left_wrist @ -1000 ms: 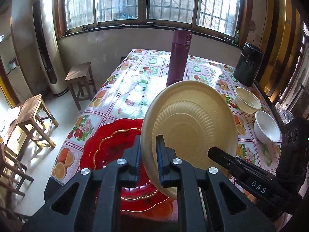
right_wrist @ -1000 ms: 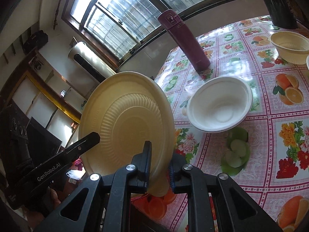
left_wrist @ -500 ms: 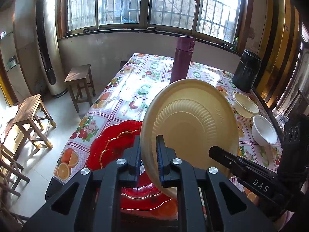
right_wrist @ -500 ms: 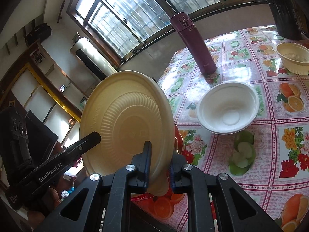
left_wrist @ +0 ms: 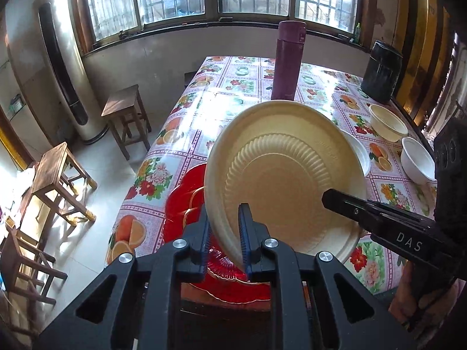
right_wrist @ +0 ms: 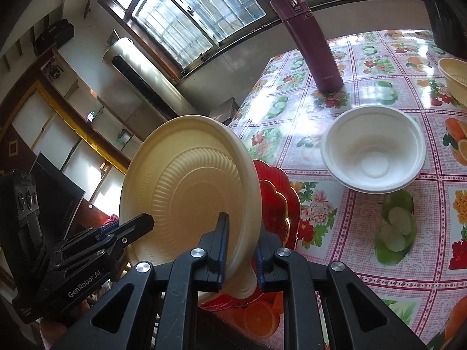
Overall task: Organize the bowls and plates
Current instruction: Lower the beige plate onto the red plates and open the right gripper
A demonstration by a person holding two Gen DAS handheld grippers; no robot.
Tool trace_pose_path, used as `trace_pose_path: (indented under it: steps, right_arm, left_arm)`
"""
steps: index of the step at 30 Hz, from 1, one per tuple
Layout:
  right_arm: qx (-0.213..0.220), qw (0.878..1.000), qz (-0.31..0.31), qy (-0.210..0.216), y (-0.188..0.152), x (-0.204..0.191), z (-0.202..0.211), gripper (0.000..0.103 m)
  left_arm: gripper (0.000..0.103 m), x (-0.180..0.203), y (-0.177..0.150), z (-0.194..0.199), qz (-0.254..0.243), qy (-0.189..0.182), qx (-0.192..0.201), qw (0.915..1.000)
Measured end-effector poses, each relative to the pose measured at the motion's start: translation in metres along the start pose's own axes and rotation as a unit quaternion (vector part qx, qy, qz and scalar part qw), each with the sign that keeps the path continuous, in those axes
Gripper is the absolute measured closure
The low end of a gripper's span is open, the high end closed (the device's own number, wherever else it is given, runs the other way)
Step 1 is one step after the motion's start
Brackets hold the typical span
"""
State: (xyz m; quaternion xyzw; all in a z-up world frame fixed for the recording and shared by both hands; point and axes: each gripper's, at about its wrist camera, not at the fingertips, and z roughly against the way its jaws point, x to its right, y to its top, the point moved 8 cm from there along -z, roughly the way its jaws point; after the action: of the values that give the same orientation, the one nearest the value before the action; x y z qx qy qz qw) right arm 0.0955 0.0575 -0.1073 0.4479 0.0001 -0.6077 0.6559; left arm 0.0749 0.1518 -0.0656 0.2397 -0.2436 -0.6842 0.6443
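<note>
Both grippers hold one cream ribbed plate [left_wrist: 286, 180] [right_wrist: 186, 192], tilted on edge above the near end of the table. My left gripper [left_wrist: 223, 213] has the plate's near rim between its pads, and its jaws are opening slightly. My right gripper [right_wrist: 240, 227] is shut on the opposite rim. A red scalloped glass plate [left_wrist: 181, 201] [right_wrist: 277, 198] lies on the table just beneath the cream one. One white bowl [right_wrist: 373, 157] sits right of it, with a second white bowl [left_wrist: 416, 160] and a cream bowl [left_wrist: 386, 122] farther right.
A tall purple flask [left_wrist: 287, 61] [right_wrist: 312, 40] stands mid-table on the floral tablecloth [left_wrist: 186, 134]. At the far right corner is a black container [left_wrist: 381, 70]. Wooden stools [left_wrist: 125, 110] stand on the floor left of the table, near its edge.
Both grippers have drawn the cream plate back toward the table's near edge and a little lower, over the red plate. More of the table shows beyond it.
</note>
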Motion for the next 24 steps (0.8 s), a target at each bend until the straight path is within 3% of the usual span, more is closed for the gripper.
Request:
trace_pose_path:
  steps: [11,18,22,24]
  right_arm:
    - [-0.065,0.995,0.043,-0.070,-0.026,0.009,-0.058,0.087]
    - [-0.045,0.989,0.091,-0.105,-0.030,-0.001,-0.063,0.086]
    - [-0.035,0.982,0.125,-0.137,-0.028,-0.008,-0.063,0.077]
    - [-0.032,0.977,0.146,-0.150,-0.029,-0.012,-0.064,0.065]
  left_arm:
    - [0.087,-0.021,-0.039,-0.046,0.028,0.014,-0.077,0.9965]
    - [0.084,-0.024,-0.042,-0.057,0.027,0.039,-0.097,0.9942]
    - [0.083,-0.027,-0.041,-0.060,0.019,0.055,-0.097,0.9935]
    - [0.080,-0.030,-0.042,-0.061,0.017,0.067,-0.098,0.9928]
